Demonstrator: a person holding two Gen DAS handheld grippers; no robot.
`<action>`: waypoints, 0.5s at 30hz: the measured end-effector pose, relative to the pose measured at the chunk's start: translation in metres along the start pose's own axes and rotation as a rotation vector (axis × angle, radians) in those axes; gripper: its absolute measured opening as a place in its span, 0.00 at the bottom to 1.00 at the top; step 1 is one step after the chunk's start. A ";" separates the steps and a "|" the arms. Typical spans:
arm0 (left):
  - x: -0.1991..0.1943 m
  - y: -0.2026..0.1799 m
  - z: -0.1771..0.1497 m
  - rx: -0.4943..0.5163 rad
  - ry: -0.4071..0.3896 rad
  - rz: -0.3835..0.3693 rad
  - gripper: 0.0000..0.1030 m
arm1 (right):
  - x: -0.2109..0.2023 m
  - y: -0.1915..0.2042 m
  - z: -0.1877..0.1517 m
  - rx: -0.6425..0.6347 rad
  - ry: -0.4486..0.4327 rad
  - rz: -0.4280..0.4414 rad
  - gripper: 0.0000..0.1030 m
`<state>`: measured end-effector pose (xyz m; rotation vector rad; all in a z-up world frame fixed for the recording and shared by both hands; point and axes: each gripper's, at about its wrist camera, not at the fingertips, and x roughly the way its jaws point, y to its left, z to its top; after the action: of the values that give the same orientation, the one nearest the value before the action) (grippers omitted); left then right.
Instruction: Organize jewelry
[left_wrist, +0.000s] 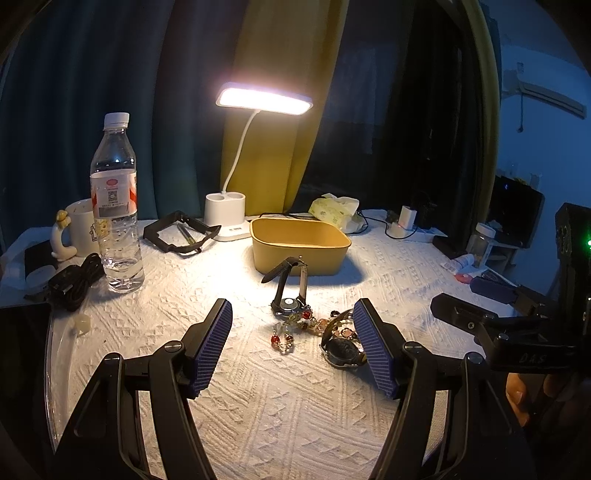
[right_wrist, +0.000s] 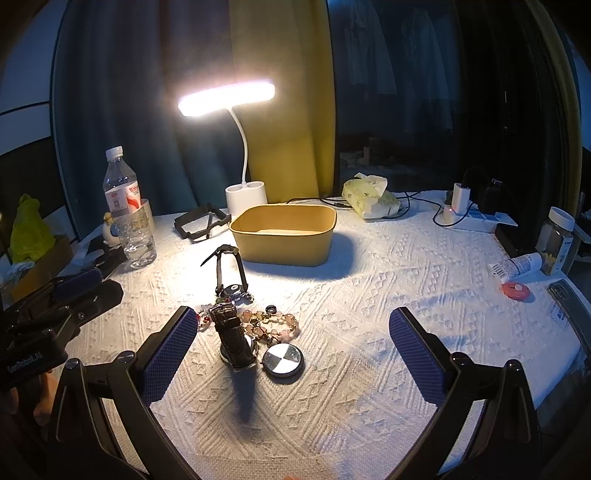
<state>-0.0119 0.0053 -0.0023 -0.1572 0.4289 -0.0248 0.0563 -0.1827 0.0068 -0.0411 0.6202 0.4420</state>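
Observation:
A yellow box (left_wrist: 300, 245) (right_wrist: 282, 236) stands open under the lamp. In front of it lies a pile of jewelry: a black-strap watch (left_wrist: 288, 295) (right_wrist: 231, 273), beaded bracelets (left_wrist: 295, 330) (right_wrist: 266, 321), a second dark-strap watch (left_wrist: 341, 350) (right_wrist: 236, 339) and a round silver compact (right_wrist: 283, 363). My left gripper (left_wrist: 293, 345) is open, its pads either side of the pile. My right gripper (right_wrist: 291, 349) is open and empty, with the pile between its pads, near the left one; it also shows in the left wrist view (left_wrist: 476, 299).
A lit desk lamp (left_wrist: 264, 98) stands behind the box. A water bottle (left_wrist: 114, 206), a mug (left_wrist: 79, 225) and black cables (left_wrist: 74, 280) are at the left. A tissue pack (right_wrist: 369, 197), power strip (right_wrist: 476, 218), jar (right_wrist: 557, 240) and tube (right_wrist: 515, 266) are at the right.

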 end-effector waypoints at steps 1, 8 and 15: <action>0.001 0.001 0.000 -0.003 0.000 0.002 0.69 | 0.002 0.000 0.000 0.002 0.003 0.007 0.99; 0.010 0.015 -0.001 -0.031 0.018 0.019 0.69 | 0.021 0.003 -0.001 0.010 0.040 0.086 0.99; 0.026 0.032 -0.002 -0.065 0.055 0.035 0.69 | 0.052 0.011 -0.006 -0.007 0.121 0.134 0.99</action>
<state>0.0104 0.0348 -0.0197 -0.2132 0.4879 0.0195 0.0863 -0.1533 -0.0263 -0.0330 0.7436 0.5747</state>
